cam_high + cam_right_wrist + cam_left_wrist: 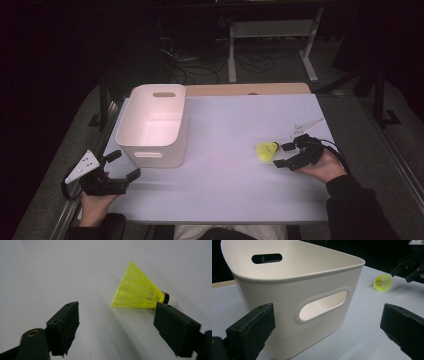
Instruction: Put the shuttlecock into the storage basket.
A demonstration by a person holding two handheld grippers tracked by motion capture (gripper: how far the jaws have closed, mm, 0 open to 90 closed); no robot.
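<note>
Right gripper (283, 154) poised with jaws apart around nothing yet, just beside the yellow shuttlecock (267, 150) lying on its side on the white table (225, 175) (cork tip by one pad), presumably for pickup, left gripper (126, 165) open near the white bin (152, 125).

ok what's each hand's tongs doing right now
left tongs: open, empty, beside the white bin
right tongs: open, around the yellow shuttlecock, not gripping it

Smooth cream plastic bin (294, 290); yellow mesh-plastic shuttlecock (137, 291).
</note>
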